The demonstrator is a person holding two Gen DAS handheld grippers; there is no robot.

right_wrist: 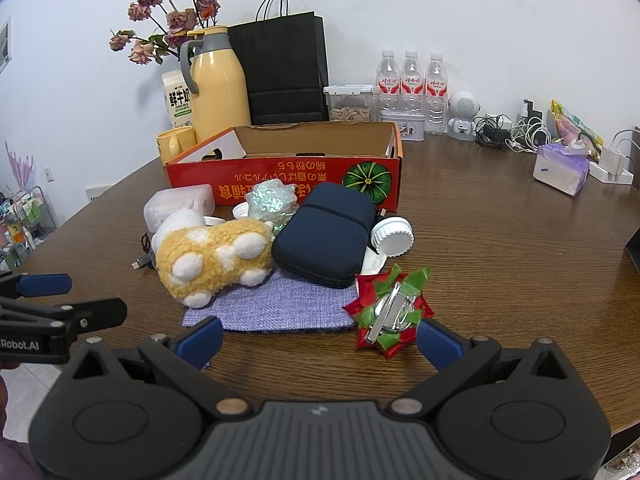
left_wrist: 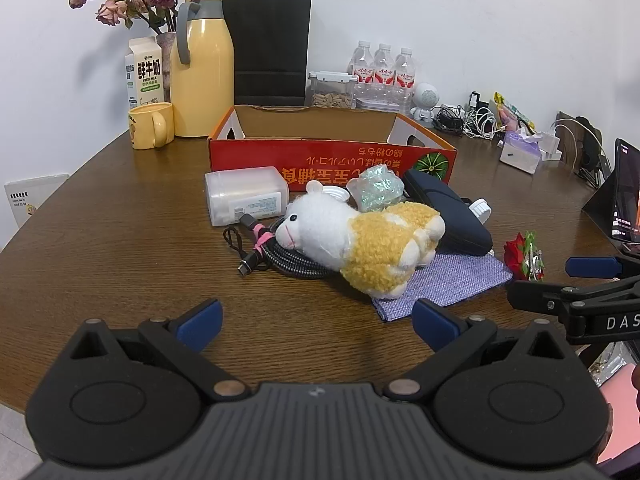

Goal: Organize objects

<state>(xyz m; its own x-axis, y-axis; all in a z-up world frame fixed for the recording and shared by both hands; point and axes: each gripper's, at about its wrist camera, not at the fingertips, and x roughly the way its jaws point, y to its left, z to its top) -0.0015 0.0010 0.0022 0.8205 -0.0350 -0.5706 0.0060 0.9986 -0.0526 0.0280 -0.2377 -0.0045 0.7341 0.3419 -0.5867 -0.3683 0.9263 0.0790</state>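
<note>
Both the left gripper (left_wrist: 316,326) and right gripper (right_wrist: 319,340) apparently hover low, fingers spread wide, gripping nothing.

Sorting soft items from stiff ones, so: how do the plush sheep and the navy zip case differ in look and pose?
The plush sheep is fluffy, white and yellow, with a rounded, lumpy shape; the navy zip case is smooth, one dark colour and a flat rounded rectangle. The sheep lies on its side, feet toward the right wrist camera; the case lies flat. Both rest partly on the purple cloth, touching each other, in front of the red box.
</note>
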